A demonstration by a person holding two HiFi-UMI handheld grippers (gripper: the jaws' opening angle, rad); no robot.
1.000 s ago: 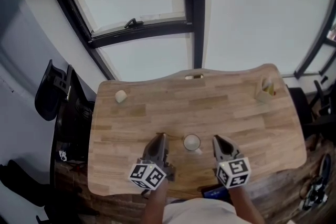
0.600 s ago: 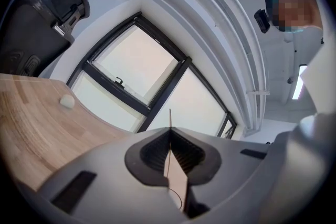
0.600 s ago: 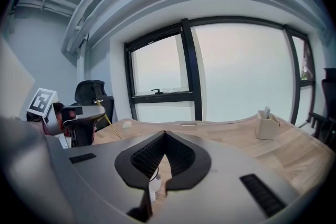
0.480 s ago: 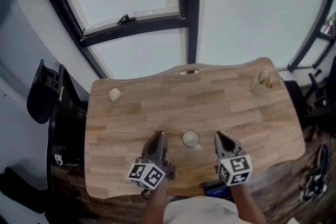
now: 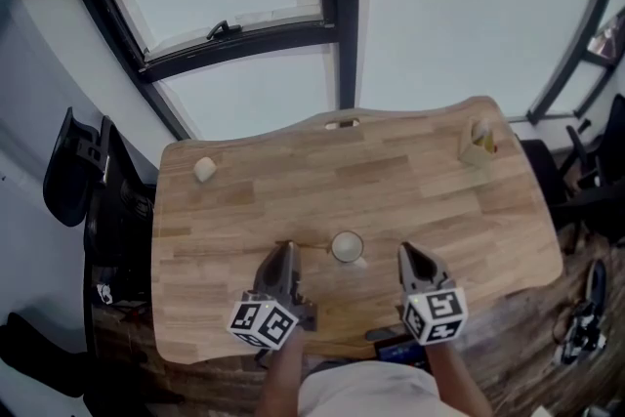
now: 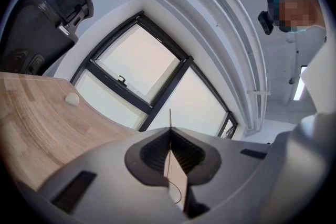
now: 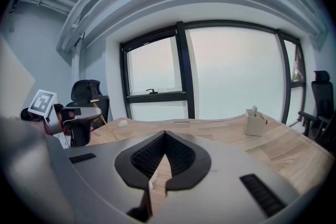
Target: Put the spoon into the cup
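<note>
The wooden table (image 5: pixel 410 181) fills the head view, bare apart from a few small things. Both tools hover over its near edge. The right gripper (image 5: pixel 405 257) is clenched on nothing, its jaws meeting with only wood showing behind them in its own view. The left gripper (image 5: pixel 283 254) is clamped on the spoon. The white cup (image 5: pixel 346 246) stands upright between the two grippers, just beside the left one's tip. Its mouth looks narrow, so a tip coming in off-centre would likely strike the rim and push or topple the light cup, since nothing braces it. The hold is also on a very slim shaft, which could pivot or slip between the jaws on any knock. The spoon (image 6: pixel 169 119) is thin, pale and yellowish. It pokes out past the left jaws, and in the right gripper view it slants down toward the table (image 7: pixel 105 120). Its bowl cannot be made out.
</note>
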